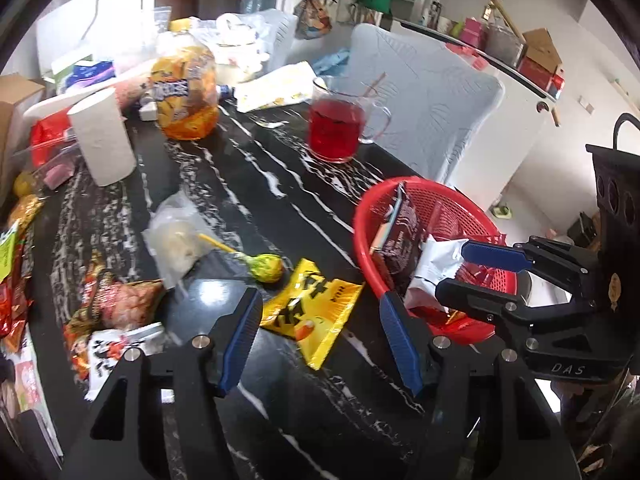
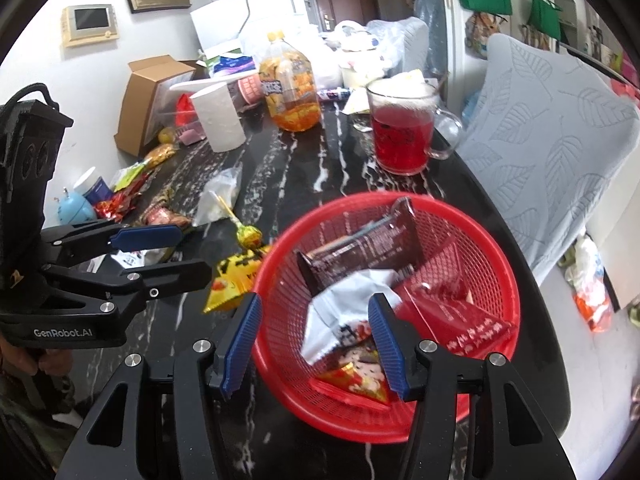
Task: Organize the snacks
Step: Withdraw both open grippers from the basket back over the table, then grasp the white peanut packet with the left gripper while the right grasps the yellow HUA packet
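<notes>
The red basket (image 2: 496, 280) sits at the bench (image 1: 248, 184) edge as the collection point, already holding several packets. The yellow snack packet (image 1: 316, 312) lies just beside it — both hand-held grippers, left (image 1: 320, 336) and right (image 2: 312, 344), spread, empty.

Lighting: we see bright, even daylight in both views. Glare on the glossy black table (image 1: 280, 184). Strong fisheye bending, dark corners. Slight blur on the red basket (image 2: 492, 248).

"DAS" is printed on the right gripper (image 1: 490, 276); "GenRobot.AI" is printed on the left gripper (image 2: 160, 254).
</notes>
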`<state>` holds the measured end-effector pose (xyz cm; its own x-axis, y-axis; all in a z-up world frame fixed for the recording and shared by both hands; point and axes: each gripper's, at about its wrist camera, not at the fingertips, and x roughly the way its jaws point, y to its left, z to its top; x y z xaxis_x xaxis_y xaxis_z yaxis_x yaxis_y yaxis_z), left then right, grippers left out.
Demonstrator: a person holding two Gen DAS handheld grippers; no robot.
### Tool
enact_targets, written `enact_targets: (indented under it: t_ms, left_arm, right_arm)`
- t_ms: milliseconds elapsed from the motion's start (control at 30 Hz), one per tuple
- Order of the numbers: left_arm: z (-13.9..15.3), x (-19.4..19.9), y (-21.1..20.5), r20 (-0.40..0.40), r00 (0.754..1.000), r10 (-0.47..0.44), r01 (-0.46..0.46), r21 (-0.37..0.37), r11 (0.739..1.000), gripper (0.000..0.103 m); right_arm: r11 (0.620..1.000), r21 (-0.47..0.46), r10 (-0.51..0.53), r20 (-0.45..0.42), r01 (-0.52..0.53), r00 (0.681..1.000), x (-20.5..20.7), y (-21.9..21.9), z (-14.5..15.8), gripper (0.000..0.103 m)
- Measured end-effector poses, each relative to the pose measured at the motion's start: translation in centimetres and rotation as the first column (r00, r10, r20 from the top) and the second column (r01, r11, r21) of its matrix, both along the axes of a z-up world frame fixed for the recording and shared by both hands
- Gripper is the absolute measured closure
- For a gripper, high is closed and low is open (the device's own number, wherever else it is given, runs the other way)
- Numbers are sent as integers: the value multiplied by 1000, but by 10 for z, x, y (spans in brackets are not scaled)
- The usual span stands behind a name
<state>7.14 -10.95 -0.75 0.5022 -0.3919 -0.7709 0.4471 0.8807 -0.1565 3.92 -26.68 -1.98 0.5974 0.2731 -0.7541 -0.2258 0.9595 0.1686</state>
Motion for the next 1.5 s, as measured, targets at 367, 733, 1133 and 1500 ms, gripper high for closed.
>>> enact_targets:
  t_ms: [367, 733, 1133, 1500]
  left_arm:
    - [23, -17, 48, 80, 986, 149, -149, -10, 989, 43]
    - [46, -44, 97, 159, 939, 306, -306, -24, 952, 43]
    - [41, -57, 138, 155, 891, 426, -428, -18, 903, 43]
    - [17, -42, 158, 101, 880, 464, -463, -39, 886, 43]
  right_arm:
    - [992, 24, 121, 65, -123, 990, 9, 42, 17, 48]
    - [960, 32, 271, 142, -278, 952, 6, 93, 39, 48]
    - [922, 32, 377, 160, -387, 912, 0, 140, 41, 48]
    - [926, 21, 373, 110, -378, 921, 17, 158, 23, 47]
